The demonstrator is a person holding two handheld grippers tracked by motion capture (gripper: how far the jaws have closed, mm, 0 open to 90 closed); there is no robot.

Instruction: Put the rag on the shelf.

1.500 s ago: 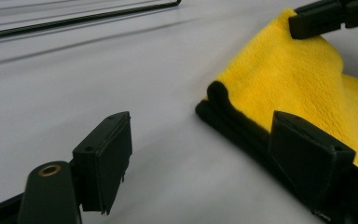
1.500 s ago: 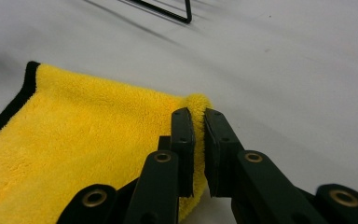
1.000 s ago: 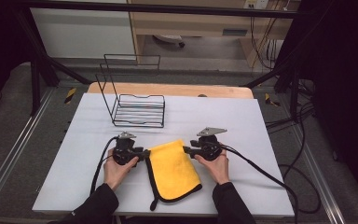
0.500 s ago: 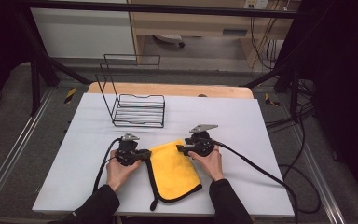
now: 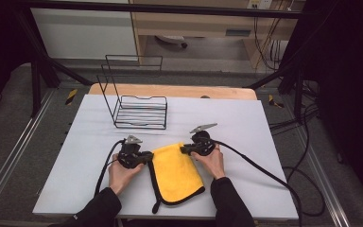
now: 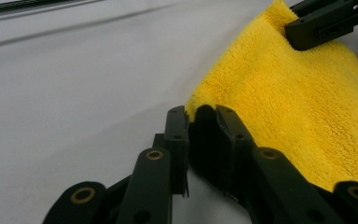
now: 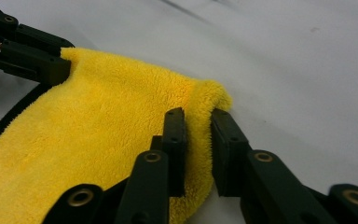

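Each claw grips a far corner of the yellow cloth — left gripper, right gripper — soft, light pile, likely to sag between them.

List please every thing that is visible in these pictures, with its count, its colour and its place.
cloth: one, yellow with black edging, on the near middle of the table, far corners between the gripper jaws
wire rack: one, black, on the far left part of the table
table: one, white top, wooden strip at the far edge
left gripper: one, black, at the cloth's far left corner, jaws closed on it
right gripper: one, black, at the cloth's far right corner, jaws around the fold
hands: two, dark sleeves, at the near edge
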